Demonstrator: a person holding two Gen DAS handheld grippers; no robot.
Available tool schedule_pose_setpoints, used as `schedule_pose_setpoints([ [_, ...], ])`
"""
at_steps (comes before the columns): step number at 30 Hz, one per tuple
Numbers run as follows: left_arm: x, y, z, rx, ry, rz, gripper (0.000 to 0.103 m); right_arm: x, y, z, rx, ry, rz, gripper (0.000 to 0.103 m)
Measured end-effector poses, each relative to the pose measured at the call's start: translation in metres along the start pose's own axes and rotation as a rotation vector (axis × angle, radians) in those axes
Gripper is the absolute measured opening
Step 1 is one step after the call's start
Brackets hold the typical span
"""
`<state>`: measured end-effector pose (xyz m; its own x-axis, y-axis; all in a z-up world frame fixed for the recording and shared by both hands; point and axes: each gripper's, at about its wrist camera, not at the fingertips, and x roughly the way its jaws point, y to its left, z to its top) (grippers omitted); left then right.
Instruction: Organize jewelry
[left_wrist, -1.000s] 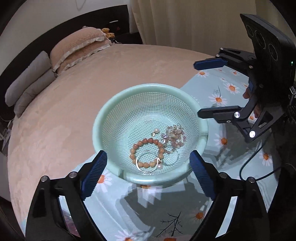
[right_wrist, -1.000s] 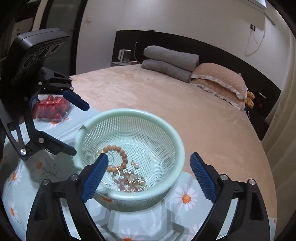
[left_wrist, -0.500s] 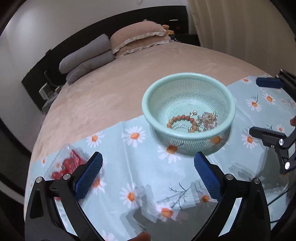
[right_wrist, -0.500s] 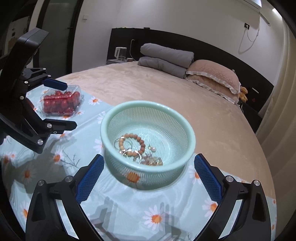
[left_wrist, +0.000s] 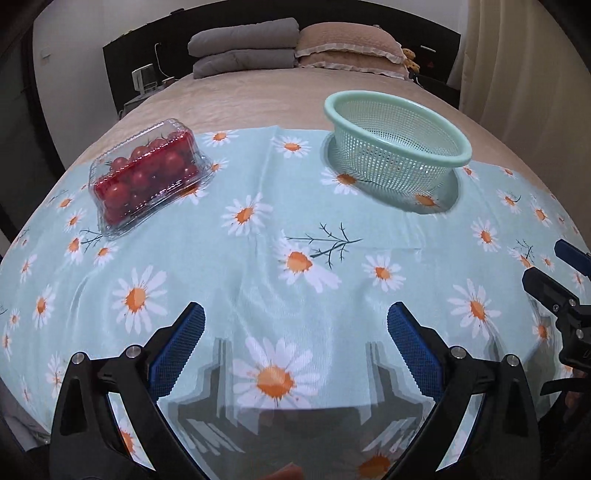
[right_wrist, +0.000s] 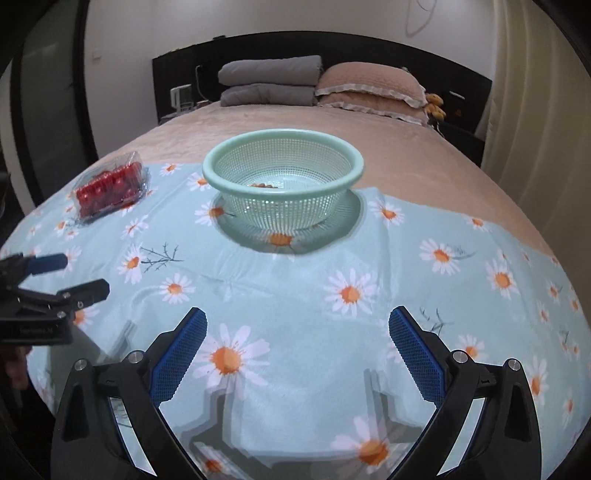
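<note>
The left gripper (left_wrist: 295, 343) hangs low in its frame over the daisy cloth (left_wrist: 258, 258), jaws spread wide and holding nothing. The right gripper (right_wrist: 297, 347) is likewise wide open and empty. The basket (right_wrist: 282, 184) sits upper centre of the right view, upper right of the left view, with brown beads (right_wrist: 264, 185) just visible over its rim; other jewelry cannot be made out. A tomato box (left_wrist: 147, 177) stands upper left, well apart from the basket.

Bare cloth (right_wrist: 295, 295) lies before colander (right_wrist: 282, 173); tomato box (left_wrist: 147, 173) well aside.
</note>
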<state>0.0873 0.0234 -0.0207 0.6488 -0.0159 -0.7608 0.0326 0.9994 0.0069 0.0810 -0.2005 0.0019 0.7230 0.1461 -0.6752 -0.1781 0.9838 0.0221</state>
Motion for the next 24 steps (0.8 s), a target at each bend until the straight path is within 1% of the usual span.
schedule_pose_setpoints([
  [3,-0.023,0.0,-0.011,0.012,-0.033,0.002,0.097,-0.025,0.012,-0.014,-0.005,-0.034,-0.023,0.095],
  [6,-0.046,-0.004,-0.017,0.016,-0.075,-0.039,0.097,-0.046,0.025,-0.023,-0.015,-0.054,-0.051,0.095],
  [9,-0.067,-0.011,-0.021,0.036,-0.123,-0.062,0.097,-0.057,0.039,-0.029,-0.053,-0.03,-0.061,0.095],
  [10,-0.073,-0.013,-0.022,0.042,-0.138,-0.056,0.097,-0.06,0.044,-0.031,-0.077,-0.022,-0.073,0.095],
  [12,-0.082,-0.016,-0.027,0.057,-0.166,-0.02,0.097,-0.068,0.053,-0.035,-0.1,-0.029,-0.092,0.095],
  [16,-0.095,-0.018,-0.039,0.085,-0.171,-0.025,0.097,-0.084,0.061,-0.042,-0.076,-0.04,-0.118,0.095],
  [18,-0.102,-0.017,-0.046,0.089,-0.179,-0.026,0.097,-0.093,0.064,-0.045,-0.07,-0.058,-0.111,0.095],
  [21,-0.108,-0.013,-0.054,0.054,-0.164,-0.035,0.097,-0.104,0.07,-0.049,-0.076,-0.08,-0.12,0.095],
  [22,-0.11,-0.01,-0.056,0.028,-0.155,-0.041,0.097,-0.106,0.071,-0.05,-0.08,-0.08,-0.12,0.095],
  [24,-0.112,-0.008,-0.059,0.01,-0.143,-0.052,0.097,-0.11,0.073,-0.053,-0.093,-0.083,-0.131,0.095],
])
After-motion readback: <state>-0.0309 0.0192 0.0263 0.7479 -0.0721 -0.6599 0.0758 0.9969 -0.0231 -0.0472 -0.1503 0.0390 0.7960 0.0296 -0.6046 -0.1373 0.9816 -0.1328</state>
